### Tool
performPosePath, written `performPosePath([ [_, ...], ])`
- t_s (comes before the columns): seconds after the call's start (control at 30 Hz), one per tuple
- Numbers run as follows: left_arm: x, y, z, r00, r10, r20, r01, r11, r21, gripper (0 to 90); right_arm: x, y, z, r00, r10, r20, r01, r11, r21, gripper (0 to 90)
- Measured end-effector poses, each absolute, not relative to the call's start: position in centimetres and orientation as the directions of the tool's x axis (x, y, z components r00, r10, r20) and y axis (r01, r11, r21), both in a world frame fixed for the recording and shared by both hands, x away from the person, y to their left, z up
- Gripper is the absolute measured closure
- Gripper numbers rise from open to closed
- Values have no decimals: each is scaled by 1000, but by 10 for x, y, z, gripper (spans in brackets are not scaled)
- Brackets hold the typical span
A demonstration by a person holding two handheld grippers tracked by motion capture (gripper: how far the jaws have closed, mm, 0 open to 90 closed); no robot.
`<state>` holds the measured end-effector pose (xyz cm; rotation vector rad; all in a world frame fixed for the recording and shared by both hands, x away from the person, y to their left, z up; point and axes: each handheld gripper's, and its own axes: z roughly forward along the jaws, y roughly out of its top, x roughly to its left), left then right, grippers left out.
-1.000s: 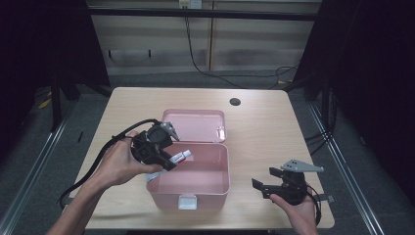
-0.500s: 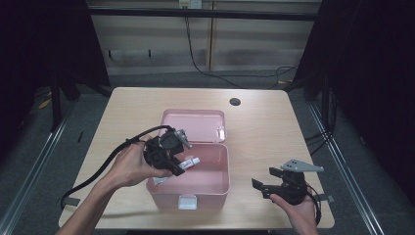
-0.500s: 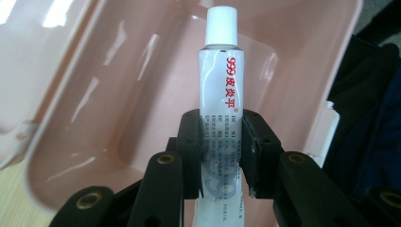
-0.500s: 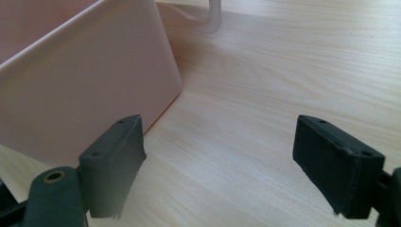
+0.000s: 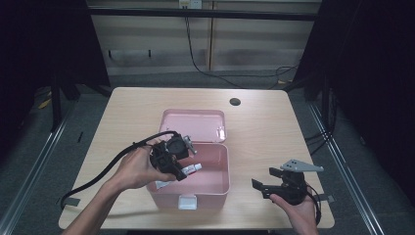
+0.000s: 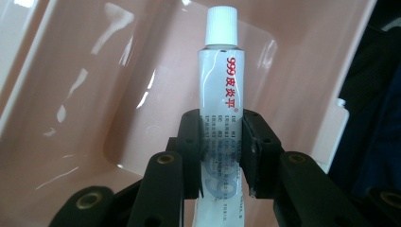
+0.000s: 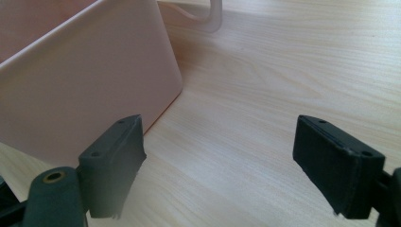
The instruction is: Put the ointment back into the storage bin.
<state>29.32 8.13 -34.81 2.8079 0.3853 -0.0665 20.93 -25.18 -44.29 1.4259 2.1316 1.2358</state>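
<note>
The left tongs [image 6: 221,142] clamp one smooth white tube [image 6: 221,85], round-capped, above the single glossy pink plastic box [image 5: 215,183]. The right tongs [image 7: 220,165] gape apart over the pale wood-grain worktop [image 7: 265,85].

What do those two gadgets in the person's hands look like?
Both are black, two-jawed tools. The left gripper trails a thick black cable off the table edge. The right gripper carries a grey three-cornered plate on top. Their jaws end in flat, black rectangular pads. Forearms are bare, without sleeves.
</note>
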Motion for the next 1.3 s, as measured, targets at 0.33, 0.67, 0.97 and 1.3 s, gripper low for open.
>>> performPosePath([
  [0.33, 294, 76, -365, 972, 225, -74, 237, -937, 256, 715, 210, -252, -443, -463, 861, 208, 611, 141, 779, 164],
  [0.67, 297, 73, -382, 978, 172, -122, 198, -948, 251, 714, 209, -252, -444, -467, 860, 206, 610, 145, 779, 164],
  [0.97, 296, 66, -393, 979, 138, -150, 170, -960, 223, 713, 210, -251, -444, -468, 859, 207, 611, 145, 778, 162],
  [1.3, 296, 63, -399, 978, 110, -176, 146, -967, 208, 713, 210, -252, -444, -467, 860, 208, 613, 145, 777, 162],
])
